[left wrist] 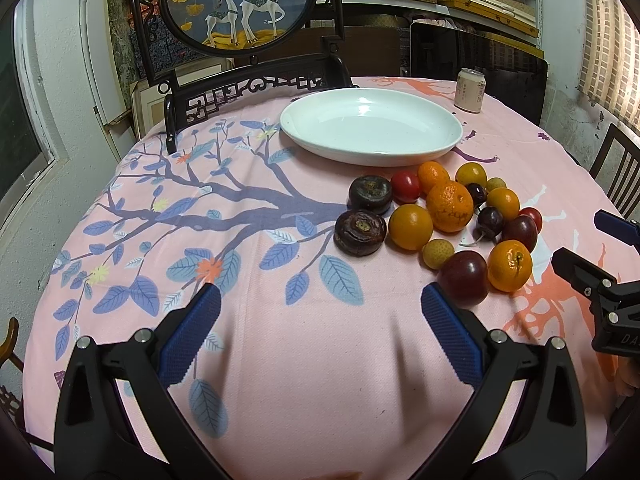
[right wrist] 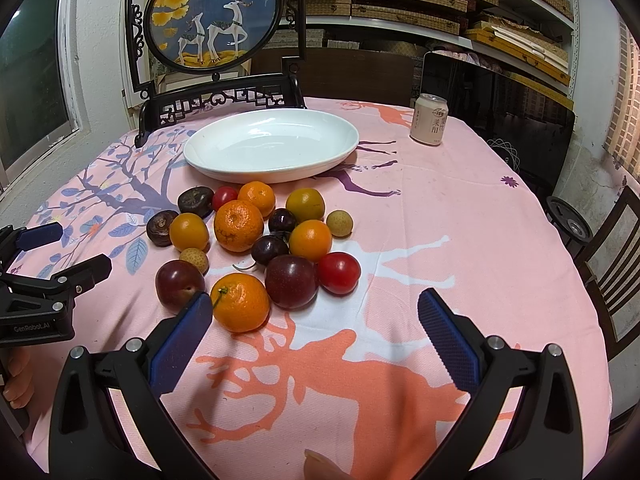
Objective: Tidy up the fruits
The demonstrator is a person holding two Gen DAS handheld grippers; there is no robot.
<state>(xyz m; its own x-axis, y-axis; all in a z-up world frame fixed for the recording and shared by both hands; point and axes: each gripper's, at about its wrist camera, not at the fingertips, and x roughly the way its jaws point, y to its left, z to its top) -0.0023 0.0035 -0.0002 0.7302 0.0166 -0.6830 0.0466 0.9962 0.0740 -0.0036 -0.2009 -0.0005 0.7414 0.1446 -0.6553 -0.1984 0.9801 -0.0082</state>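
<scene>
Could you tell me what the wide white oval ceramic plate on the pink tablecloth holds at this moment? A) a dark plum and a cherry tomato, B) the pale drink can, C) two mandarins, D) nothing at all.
D: the wide white oval ceramic plate shows only its bare glossy inside, the pile of mixed fruits lies on the pink tablecloth in front of it, and the pale drink can stands apart on the cloth.

A home dining room: floral tablecloth (right wrist: 460, 200), carved wooden chair (right wrist: 216, 100), box-laden shelves (right wrist: 440, 12).
</scene>
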